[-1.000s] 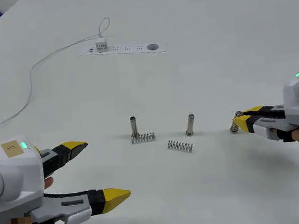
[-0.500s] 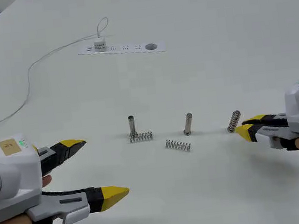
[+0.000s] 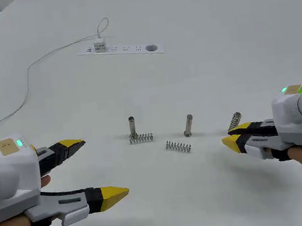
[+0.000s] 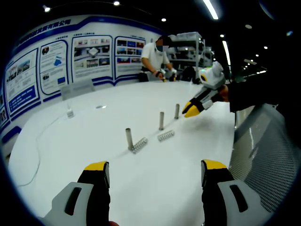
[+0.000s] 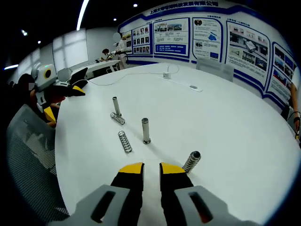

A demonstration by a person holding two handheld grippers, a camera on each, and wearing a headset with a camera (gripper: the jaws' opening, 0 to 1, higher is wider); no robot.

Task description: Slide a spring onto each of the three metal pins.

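Observation:
Three metal pins stand on the white table (image 3: pixel 217 72). The left pin (image 3: pixel 132 125) and the middle pin (image 3: pixel 189 125) are bare. A spring sits around the tilted right pin (image 3: pixel 235 120). One loose spring (image 3: pixel 142 138) lies at the left pin's foot, and another loose spring (image 3: pixel 178 147) lies in front of the middle pin. My right gripper (image 3: pixel 231 137) is just short of the sprung pin (image 5: pixel 191 161), its jaws nearly together and holding nothing. My left gripper (image 3: pixel 94 168) hangs open at the near left, well back from the left pin (image 4: pixel 129 139).
A white power strip (image 3: pixel 122 49) with a plug and a thin cable (image 3: pixel 29 77) lies at the far side of the table. A grey mesh chair (image 4: pixel 268 155) stands beside the table. A person (image 4: pixel 153 56) works at another bench behind.
My right gripper has drawn back and leftward from the right pin, leaving the spring on it. The left gripper has stayed about where it was.

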